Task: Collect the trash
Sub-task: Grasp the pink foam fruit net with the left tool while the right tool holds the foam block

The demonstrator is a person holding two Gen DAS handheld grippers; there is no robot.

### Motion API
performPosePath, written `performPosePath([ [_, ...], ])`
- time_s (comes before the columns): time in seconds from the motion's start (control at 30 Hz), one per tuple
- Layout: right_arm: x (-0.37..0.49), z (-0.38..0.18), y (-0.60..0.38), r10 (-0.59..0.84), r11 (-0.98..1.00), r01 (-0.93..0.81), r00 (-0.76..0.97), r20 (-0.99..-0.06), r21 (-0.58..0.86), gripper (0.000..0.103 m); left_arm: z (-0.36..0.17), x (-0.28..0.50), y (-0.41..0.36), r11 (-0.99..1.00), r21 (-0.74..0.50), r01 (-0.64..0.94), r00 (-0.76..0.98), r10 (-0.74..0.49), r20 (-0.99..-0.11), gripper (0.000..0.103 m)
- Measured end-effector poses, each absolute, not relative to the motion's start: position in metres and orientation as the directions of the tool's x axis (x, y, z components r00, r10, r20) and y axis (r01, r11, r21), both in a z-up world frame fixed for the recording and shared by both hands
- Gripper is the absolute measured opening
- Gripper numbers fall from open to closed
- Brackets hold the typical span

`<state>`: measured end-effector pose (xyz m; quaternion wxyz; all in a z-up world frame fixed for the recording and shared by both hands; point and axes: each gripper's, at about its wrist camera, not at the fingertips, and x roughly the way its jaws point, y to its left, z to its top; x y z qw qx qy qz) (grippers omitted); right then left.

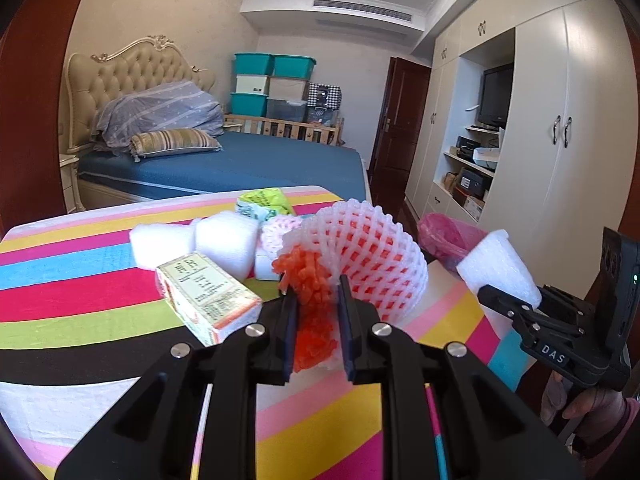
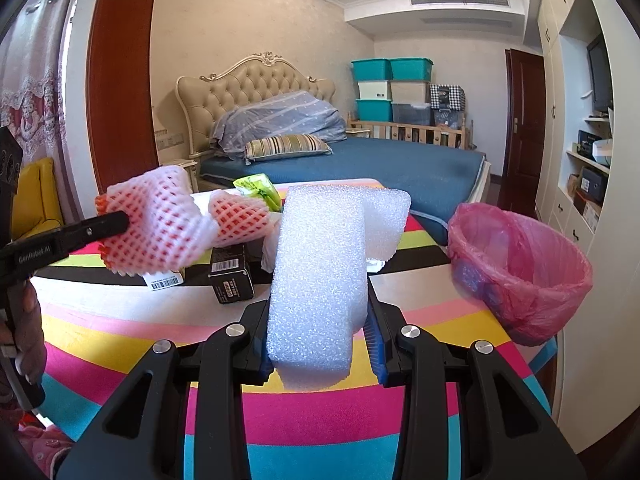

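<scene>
Right gripper (image 2: 320,344) clamped on a white foam block (image 2: 320,280) — porous, chunky, long axis running up and away from the jaws. Pink-lined bin (image 2: 520,268) sits just right of that block, at the table (image 2: 420,292) edge; right hand is nearer it. Left gripper (image 1: 316,320) closed tight on an orange-and-white foam fruit net (image 1: 360,256), soft mesh, held well left of the bin. Boxes, more foam remain on the table beyond.
</scene>
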<state>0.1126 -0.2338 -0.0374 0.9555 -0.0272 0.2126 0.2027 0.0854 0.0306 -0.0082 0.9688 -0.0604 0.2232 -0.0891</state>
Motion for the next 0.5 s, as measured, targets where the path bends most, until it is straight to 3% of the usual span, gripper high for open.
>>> performPosePath([
  [0.5,0.109,-0.038,-0.247,0.364,0.925,-0.377,0.836,-0.412,0.054,0.035,-0.012,0.086,0.005,0.970,-0.139,0.201,0.875,-0.241,-0.421,0.018],
])
